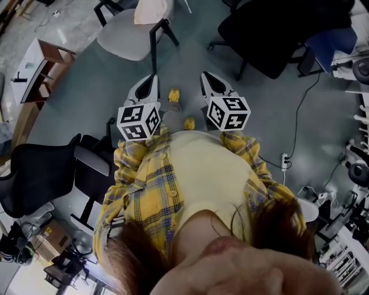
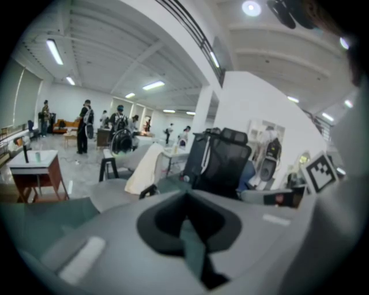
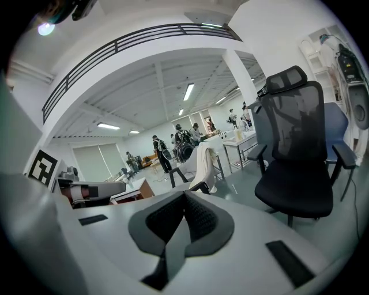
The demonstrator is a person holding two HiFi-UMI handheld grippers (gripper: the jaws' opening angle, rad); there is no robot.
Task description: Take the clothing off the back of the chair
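Note:
A cream garment [image 1: 153, 10] hangs over the back of a grey chair [image 1: 124, 36] on black legs, ahead of me on the floor. It shows as a pale drape in the left gripper view [image 2: 144, 167] and in the right gripper view [image 3: 204, 164]. My left gripper [image 1: 151, 78] and right gripper [image 1: 206, 75] are held side by side in front of my body, both pointing toward that chair and well short of it. Each one's jaws meet with nothing between them, as seen on the left gripper [image 2: 185, 196] and the right gripper [image 3: 185, 195].
A black office chair [image 1: 277, 29] stands at the right, large in the right gripper view [image 3: 294, 150]. Another black chair [image 1: 40, 170] is at my left. A wooden side table [image 1: 40, 66] sits far left. A power strip [image 1: 284, 161] and its cable lie on the floor.

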